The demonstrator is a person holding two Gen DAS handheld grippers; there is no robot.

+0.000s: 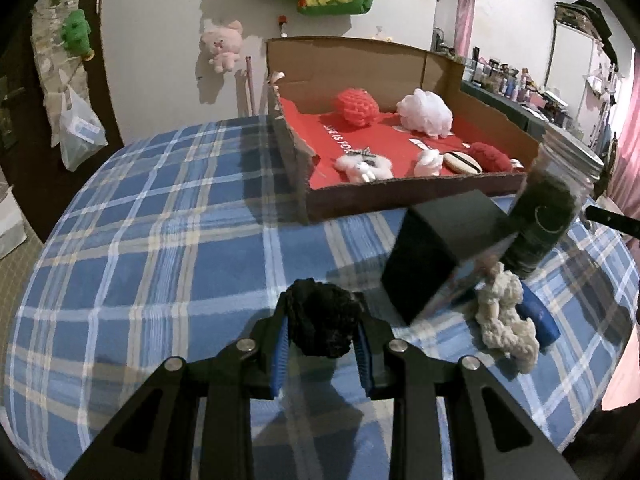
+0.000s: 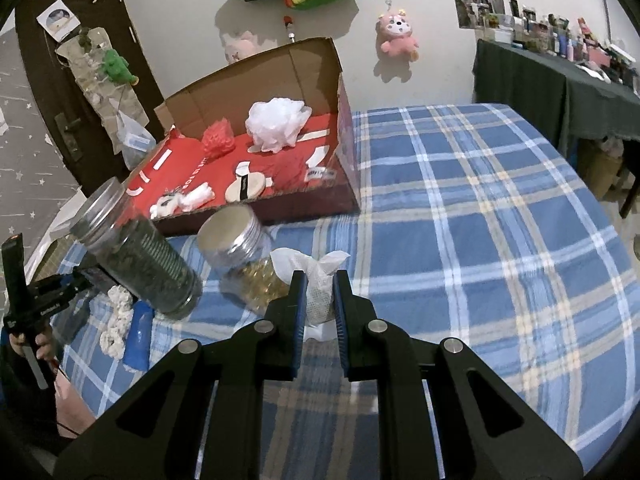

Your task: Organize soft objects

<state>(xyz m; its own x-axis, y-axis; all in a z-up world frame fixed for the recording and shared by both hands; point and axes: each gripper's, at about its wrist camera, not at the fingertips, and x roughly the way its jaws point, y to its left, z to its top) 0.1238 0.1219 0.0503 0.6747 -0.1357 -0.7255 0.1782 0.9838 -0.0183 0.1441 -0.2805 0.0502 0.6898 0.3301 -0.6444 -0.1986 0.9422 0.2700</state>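
Note:
My left gripper [image 1: 322, 320] is shut on a black fuzzy ball [image 1: 322, 322], held above the plaid bedspread [image 1: 160, 240]. My right gripper [image 2: 319, 292] is shut on a white cloth pouch [image 2: 318, 280] with printed text and a knotted top. Ahead stands an open cardboard box [image 1: 400, 196] [image 2: 280, 72] with a red lining. In it lie a red knit ball [image 1: 357, 106], a white mesh puff [image 1: 426, 112] [image 2: 278, 122], small white plush toys [image 1: 364, 166] and a round pad [image 2: 244, 188]. A cream knitted piece [image 1: 506, 316] [image 2: 116, 320] lies on the bed.
A tall jar of dark leaves [image 1: 548, 216] [image 2: 140, 252], a jar of yellow capsules [image 2: 244, 256], a black box [image 1: 436, 252] and a blue flat object [image 1: 540, 320] stand between the grippers. A green-draped table [image 2: 560, 92] holds bottles at right. Plush toys hang on the wall.

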